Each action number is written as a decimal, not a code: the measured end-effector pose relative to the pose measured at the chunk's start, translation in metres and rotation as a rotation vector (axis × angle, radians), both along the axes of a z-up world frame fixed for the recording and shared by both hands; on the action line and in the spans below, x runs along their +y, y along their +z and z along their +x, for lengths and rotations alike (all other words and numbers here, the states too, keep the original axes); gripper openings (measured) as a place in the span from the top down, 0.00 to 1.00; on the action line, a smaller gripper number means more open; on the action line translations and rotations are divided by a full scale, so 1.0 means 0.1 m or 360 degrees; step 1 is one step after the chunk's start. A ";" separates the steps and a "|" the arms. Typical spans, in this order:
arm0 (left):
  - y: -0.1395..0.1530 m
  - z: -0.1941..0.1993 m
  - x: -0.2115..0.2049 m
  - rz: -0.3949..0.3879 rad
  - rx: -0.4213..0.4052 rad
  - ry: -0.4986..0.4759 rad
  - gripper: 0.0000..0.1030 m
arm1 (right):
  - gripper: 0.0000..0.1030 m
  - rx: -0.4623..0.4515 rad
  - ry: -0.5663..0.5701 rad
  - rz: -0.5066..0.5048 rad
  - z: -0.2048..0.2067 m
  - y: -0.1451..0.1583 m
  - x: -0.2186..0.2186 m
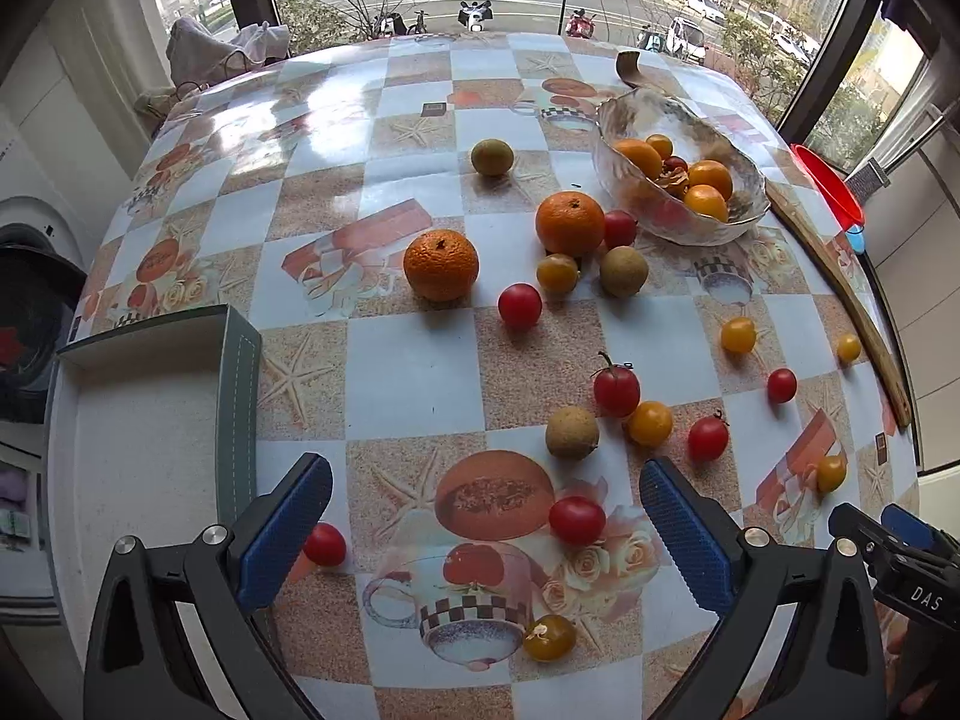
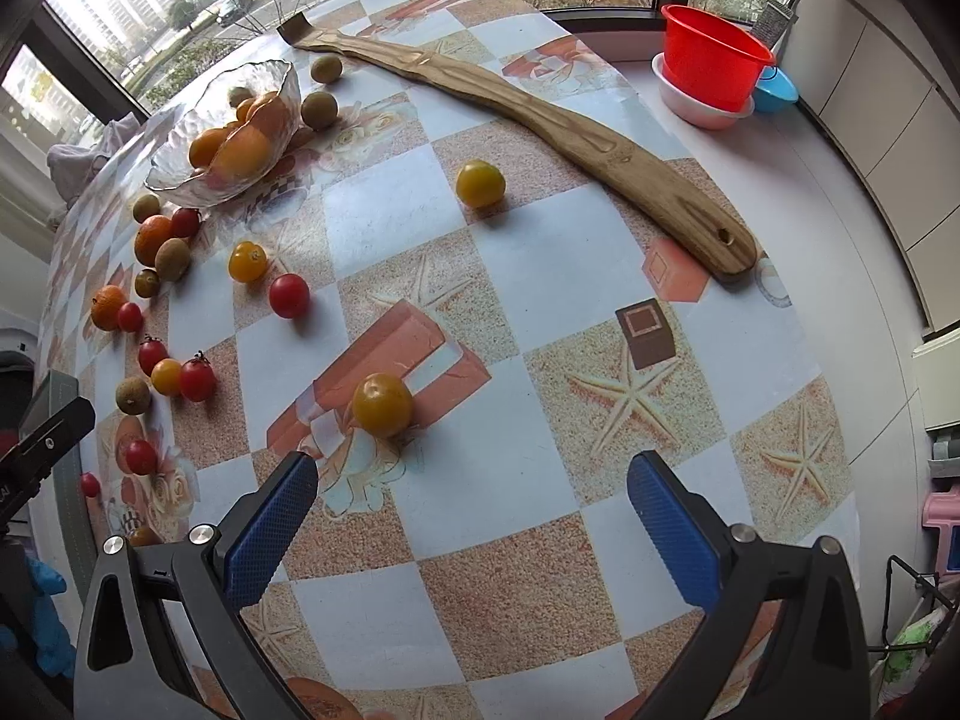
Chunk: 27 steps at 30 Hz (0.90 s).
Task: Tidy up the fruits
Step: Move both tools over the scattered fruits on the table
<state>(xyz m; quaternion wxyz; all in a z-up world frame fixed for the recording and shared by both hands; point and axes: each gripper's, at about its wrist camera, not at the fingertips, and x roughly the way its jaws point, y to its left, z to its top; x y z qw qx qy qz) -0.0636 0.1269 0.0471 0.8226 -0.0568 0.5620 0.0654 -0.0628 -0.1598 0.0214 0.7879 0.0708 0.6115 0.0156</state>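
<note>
Left gripper (image 1: pixel 486 510): jaws spread wide, nothing between the blue pads (image 1: pixel 288 531), held low and angled forward. Right gripper (image 2: pixel 472 507): jaws likewise wide, empty, pads (image 2: pixel 672 525) clear. From the left wrist view its jaw state is unclear.

Checkered table (image 1: pixel 414 360) bears glass bowl (image 1: pixel 678 222), scattered fruits, wooden stick (image 2: pixel 540 114)

Right of the glass bowl (image 2: pixel 180 177), bare tablecloth (image 2: pixel 570 252) lies open up to the long wooden board (image 2: pixel 540 114); left of the bowl, scattered fruits (image 2: pixel 180 375) crowd the way.
</note>
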 end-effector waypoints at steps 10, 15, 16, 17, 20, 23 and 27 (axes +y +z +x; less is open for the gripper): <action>-0.05 0.08 -0.02 0.0033 0.0067 -0.0067 0.00 | 0.00 0.0039 0.0111 -0.0083 0.14 0.10 0.32; -0.06 0.10 -0.06 0.0043 0.0082 -0.0087 0.00 | 0.00 0.0040 0.0109 -0.0062 0.17 0.14 0.31; -0.06 0.10 -0.06 0.0042 0.0084 -0.0086 0.00 | 0.00 0.0041 0.0111 -0.0064 0.18 0.14 0.32; -0.06 0.10 -0.06 0.0041 0.0086 -0.0086 0.00 | 0.00 0.0042 0.0112 -0.0065 0.18 0.13 0.33; -0.08 0.10 -0.07 0.0045 0.0091 -0.0090 0.00 | 0.00 0.0046 0.0110 -0.0056 0.17 0.13 0.30; -0.09 0.11 -0.08 0.0046 0.0095 -0.0089 0.00 | 0.00 0.0046 0.0103 -0.0056 0.17 0.11 0.31; -0.11 0.11 -0.10 0.0047 0.0102 -0.0088 0.00 | 0.00 0.0054 0.0098 -0.0052 0.17 0.09 0.30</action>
